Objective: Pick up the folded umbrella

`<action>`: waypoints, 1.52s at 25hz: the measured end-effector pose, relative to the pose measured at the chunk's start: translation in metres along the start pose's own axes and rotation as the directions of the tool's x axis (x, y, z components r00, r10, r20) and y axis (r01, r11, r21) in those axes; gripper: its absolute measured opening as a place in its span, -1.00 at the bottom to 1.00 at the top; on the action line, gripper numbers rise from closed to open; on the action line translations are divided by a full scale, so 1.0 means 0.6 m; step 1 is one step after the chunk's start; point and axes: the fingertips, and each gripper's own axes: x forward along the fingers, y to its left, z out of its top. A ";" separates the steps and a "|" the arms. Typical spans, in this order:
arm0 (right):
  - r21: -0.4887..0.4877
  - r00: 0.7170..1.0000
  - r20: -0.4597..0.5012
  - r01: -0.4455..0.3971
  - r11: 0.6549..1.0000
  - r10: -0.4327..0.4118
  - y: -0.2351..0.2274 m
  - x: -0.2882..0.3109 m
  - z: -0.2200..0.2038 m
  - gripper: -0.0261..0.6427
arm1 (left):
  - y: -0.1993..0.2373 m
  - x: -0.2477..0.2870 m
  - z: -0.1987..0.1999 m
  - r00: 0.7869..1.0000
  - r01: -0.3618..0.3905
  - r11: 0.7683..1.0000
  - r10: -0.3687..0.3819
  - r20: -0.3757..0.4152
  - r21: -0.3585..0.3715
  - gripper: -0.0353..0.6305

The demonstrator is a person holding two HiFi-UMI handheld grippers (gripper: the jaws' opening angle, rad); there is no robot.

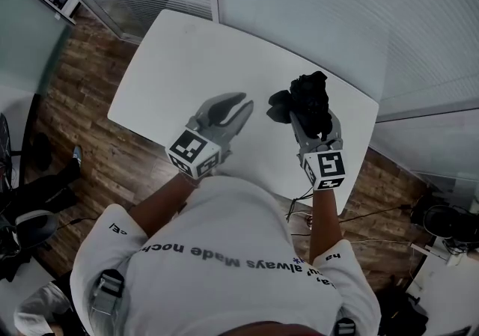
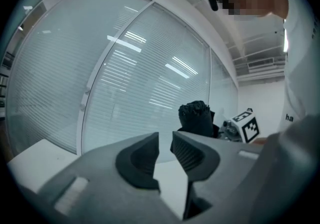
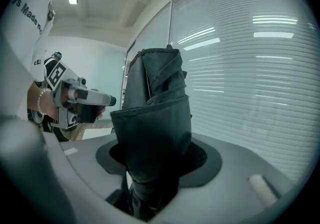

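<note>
right tongs (image 3: 157, 155) clamped on folded umbrella (image 3: 155, 98) | left tongs (image 2: 165, 155) slightly apart, empty | step: umbrella seemingly lifted off table (image 1: 187, 57) | next: keep grip steady

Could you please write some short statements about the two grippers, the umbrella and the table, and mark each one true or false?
1. The right gripper is shut on the folded umbrella. True.
2. The umbrella lies flat on the table. False: it stands between the right gripper's jaws, not lying on the table.
3. The left gripper grips a part of the umbrella. False: nothing is between its jaws, which stand slightly apart.
4. The table is white. True.
5. The umbrella is red. False: it is black.
</note>
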 end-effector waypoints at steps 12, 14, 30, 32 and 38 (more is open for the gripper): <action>-0.035 0.982 0.176 0.071 0.997 -0.064 0.017 -0.140 0.138 -0.22 | -0.079 -0.016 0.099 0.995 0.055 0.998 -0.057 0.084 0.028 -0.63; -0.030 0.979 0.192 0.079 0.996 -0.072 0.020 -0.150 0.154 -0.22 | -0.086 -0.017 0.116 0.993 0.062 0.997 -0.065 0.098 0.035 -0.63; 0.025 0.959 0.237 0.154 0.988 -0.156 0.032 -0.170 0.185 -0.21 | -0.067 -0.029 0.146 0.987 0.082 0.996 -0.086 0.133 0.039 -0.63; 0.036 0.958 0.238 0.159 0.987 -0.163 0.033 -0.171 0.185 -0.21 | -0.065 -0.031 0.148 0.987 0.083 0.996 -0.087 0.135 0.034 -0.63; 0.034 0.957 0.238 0.162 0.986 -0.166 0.033 -0.171 0.186 -0.21 | -0.067 -0.031 0.149 0.987 0.085 0.996 -0.089 0.137 0.030 -0.63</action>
